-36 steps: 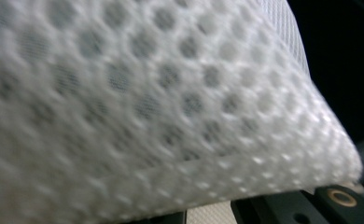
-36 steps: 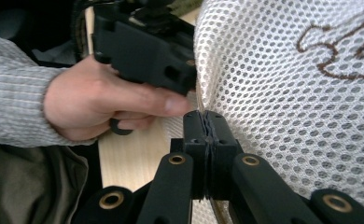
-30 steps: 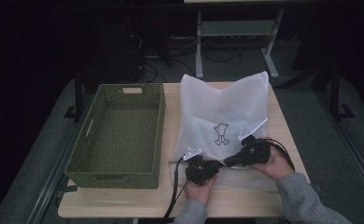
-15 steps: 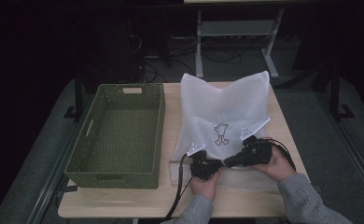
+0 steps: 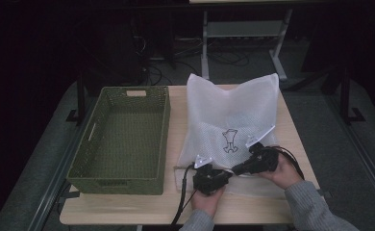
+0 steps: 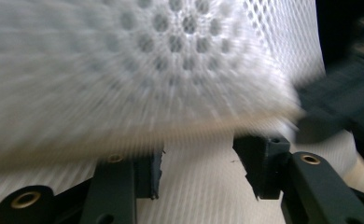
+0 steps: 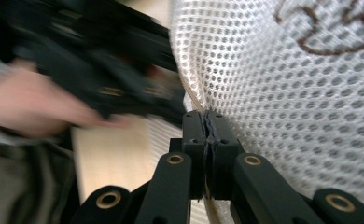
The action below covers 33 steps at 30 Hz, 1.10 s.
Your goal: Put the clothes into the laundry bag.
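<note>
Lying flat on the right half of the wooden table [image 5: 142, 211], the white mesh bag [image 5: 229, 110] reaches from the far table edge almost to the near one; its two far corners stand up slightly at the back edge. Near hem of the bag sits just short of the near table edge, where both hands work.

Right gripper [image 5: 238, 169]: jaws pressed together, pinching the bag's hem; in the right gripper view [image 7: 206, 122] the two black pads meet with the mesh edge caught between them. Left gripper [image 5: 209, 180]: jaws spread, and they have just been opening. In the left gripper view [image 6: 196, 161] mesh lies between and under the pads, but the pads do not press on it; a lifted fold of bag, blurred, hangs above them. The two grippers are just beside each other at the hem, and the left gripper's cable runs off the near table edge.

Green woven basket [image 5: 123, 134] occupies the left half of the table, its long side just beside the bag's left edge, its near wall close to the near table edge. Bare wood shows as a strip along the near edge in front of the basket and as a narrow margin right of the bag.

Markings: a small dark line-drawn emblem [image 5: 230, 141] printed on the bag near its middle, also visible in the right gripper view [image 7: 329, 28] as brown outline. No readable lettering.
</note>
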Motion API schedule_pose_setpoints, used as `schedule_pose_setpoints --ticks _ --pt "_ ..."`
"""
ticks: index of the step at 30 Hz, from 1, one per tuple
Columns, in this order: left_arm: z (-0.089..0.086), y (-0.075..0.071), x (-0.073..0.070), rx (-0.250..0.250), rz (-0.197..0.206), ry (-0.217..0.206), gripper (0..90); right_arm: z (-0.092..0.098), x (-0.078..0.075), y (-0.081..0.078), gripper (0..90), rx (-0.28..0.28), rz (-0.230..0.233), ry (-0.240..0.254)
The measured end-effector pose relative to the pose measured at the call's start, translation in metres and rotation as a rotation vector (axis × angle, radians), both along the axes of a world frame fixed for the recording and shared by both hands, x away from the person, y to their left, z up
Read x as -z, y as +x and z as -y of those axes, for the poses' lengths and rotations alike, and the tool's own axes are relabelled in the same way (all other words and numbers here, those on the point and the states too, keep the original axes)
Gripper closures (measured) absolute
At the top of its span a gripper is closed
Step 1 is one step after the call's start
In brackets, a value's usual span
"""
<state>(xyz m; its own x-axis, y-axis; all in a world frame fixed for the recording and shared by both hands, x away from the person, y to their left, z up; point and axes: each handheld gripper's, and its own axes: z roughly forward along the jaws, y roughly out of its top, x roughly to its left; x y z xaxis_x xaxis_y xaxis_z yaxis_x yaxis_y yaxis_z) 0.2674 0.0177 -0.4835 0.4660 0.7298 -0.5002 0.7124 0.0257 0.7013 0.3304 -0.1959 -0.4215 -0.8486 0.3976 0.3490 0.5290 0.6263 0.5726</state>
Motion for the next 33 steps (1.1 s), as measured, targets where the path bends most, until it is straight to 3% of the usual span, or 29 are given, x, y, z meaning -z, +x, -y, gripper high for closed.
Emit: schedule_pose_setpoints --ticks 4,7,12,17,21,30,33 --pt "-0.012 -0.01 -0.002 0.023 -0.008 0.017 51.3 -0.002 0.015 0.005 86.9 0.026 -0.019 -0.063" --pt "-0.017 -0.011 -0.003 0.015 0.0 0.03 52.4 -0.003 0.022 0.006 86.9 0.039 -0.029 -0.077" --pt "-0.021 -0.007 -0.002 0.003 -0.009 0.019 53.4 -0.003 0.026 0.004 87.4 0.022 -0.035 -0.117" --pt "-0.023 -0.001 -0.001 -0.005 -0.014 0.019 54.4 0.003 0.023 0.001 87.7 0.021 -0.036 -0.118" --pt "-0.018 0.001 -0.002 0.01 -0.012 0.023 54.5 0.009 0.019 -0.006 87.8 0.015 -0.033 -0.109" --pt "0.003 -0.013 -0.002 0.111 0.009 0.032 56.1 0.032 0.013 -0.033 88.1 -0.017 -0.058 -0.129" --pt "0.005 -0.015 -0.003 0.116 0.013 0.032 55.5 0.036 0.013 -0.035 87.0 -0.01 -0.052 -0.143"
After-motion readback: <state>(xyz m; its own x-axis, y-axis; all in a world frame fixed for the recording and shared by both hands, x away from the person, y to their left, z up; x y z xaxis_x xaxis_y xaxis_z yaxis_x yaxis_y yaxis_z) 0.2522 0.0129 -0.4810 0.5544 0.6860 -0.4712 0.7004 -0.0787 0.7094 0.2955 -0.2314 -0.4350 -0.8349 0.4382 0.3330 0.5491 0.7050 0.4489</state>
